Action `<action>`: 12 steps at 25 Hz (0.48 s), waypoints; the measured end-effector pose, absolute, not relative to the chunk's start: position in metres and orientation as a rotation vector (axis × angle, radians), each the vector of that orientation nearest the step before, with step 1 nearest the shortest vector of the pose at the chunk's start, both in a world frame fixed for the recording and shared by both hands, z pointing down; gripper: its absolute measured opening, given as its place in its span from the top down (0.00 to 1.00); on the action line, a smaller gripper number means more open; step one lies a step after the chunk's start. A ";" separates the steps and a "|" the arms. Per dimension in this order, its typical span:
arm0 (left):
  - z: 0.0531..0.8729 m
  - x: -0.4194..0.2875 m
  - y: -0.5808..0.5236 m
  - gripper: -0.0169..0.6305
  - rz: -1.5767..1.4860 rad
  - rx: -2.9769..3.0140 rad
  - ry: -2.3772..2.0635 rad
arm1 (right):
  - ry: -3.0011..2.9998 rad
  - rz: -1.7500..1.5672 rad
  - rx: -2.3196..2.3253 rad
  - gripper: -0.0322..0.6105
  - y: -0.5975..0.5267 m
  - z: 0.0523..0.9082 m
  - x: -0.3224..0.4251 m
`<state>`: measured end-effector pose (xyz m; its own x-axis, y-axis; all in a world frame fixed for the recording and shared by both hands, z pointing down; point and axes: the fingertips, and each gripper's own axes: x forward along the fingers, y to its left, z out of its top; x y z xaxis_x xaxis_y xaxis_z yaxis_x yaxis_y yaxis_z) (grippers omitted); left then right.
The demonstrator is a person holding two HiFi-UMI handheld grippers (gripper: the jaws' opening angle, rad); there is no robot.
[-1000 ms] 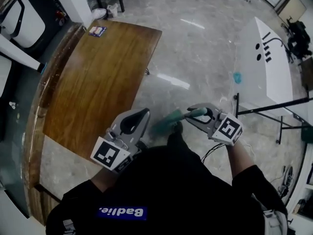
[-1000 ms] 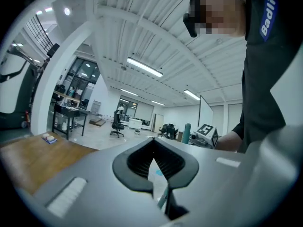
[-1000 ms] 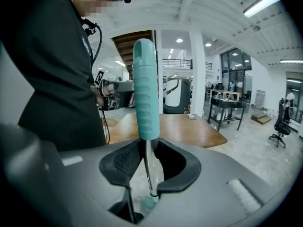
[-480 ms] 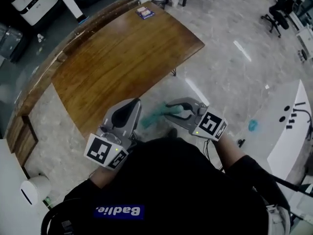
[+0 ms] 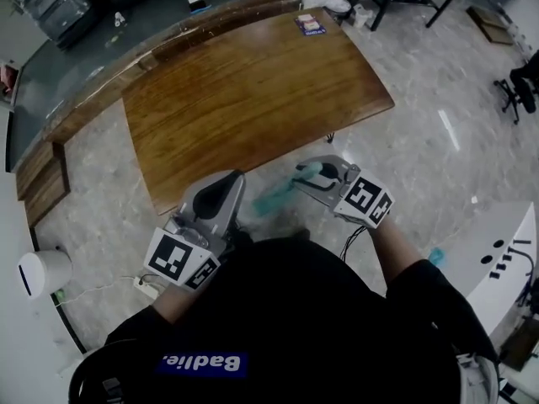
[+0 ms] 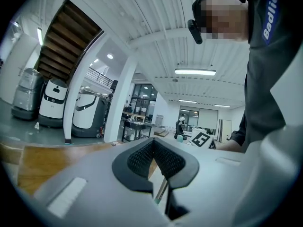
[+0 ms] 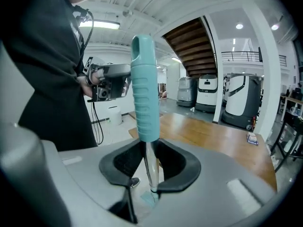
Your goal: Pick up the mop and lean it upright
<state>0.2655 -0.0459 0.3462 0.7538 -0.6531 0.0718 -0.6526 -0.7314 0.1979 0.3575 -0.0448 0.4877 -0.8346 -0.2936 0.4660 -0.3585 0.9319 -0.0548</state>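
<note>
Swung round over the last second: puts the wooden table (image 5: 253, 82) squarely ahead of both sets of jaw tips, where it earlier lay off to the left of the left gripper (image 5: 232, 178). Has carried the right gripper (image 5: 303, 175) nearer the table's near edge as well, grip unchanged.

Clamps there, jaws part-way closed, on the mop (image 7: 143, 79): pads pressed on the bare metal shaft (image 7: 151, 169) just under the teal ribbed handle, which rises above the jaws in the right gripper view. Places the mop between the two grippers, closer to the right one, just short of the table's near edge. Shows a scrap of teal (image 7: 147, 198) low beneath the right jaws, too little to identify.

Left gripper: jaws brought together, pads touching at their tips, nothing pinched. Glimpses only a thin rod (image 6: 162, 191) through the gap below those pads. Stands just left of the mop handle, apart from it.

Beyond both tips, at the table's far end, a small card (image 5: 309, 24). Behind and left of the left gripper, a white round unit (image 5: 40, 273) on the floor.
</note>
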 end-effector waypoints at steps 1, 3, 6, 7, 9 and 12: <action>0.348 0.260 -0.047 0.94 -0.003 2.733 -1.043 | -2.613 0.202 0.476 0.79 -0.048 0.492 0.355; 0.352 0.252 -0.049 0.94 0.005 2.721 -1.053 | -2.588 0.222 0.489 0.79 -0.053 0.501 0.350; 0.355 0.244 -0.050 0.94 0.015 2.711 -1.053 | -2.547 0.260 0.493 0.78 -0.059 0.522 0.347; 0.356 0.240 -0.051 0.94 0.017 2.706 -1.056 | -2.530 0.275 0.493 0.78 -0.062 0.532 0.346; 0.360 0.231 -0.051 0.94 0.023 2.692 -1.069 | -2.494 0.308 0.491 0.78 -0.068 0.553 0.346; 0.365 0.220 -0.052 0.94 0.032 2.669 -1.088 | -2.433 0.359 0.485 0.78 -0.079 0.581 0.346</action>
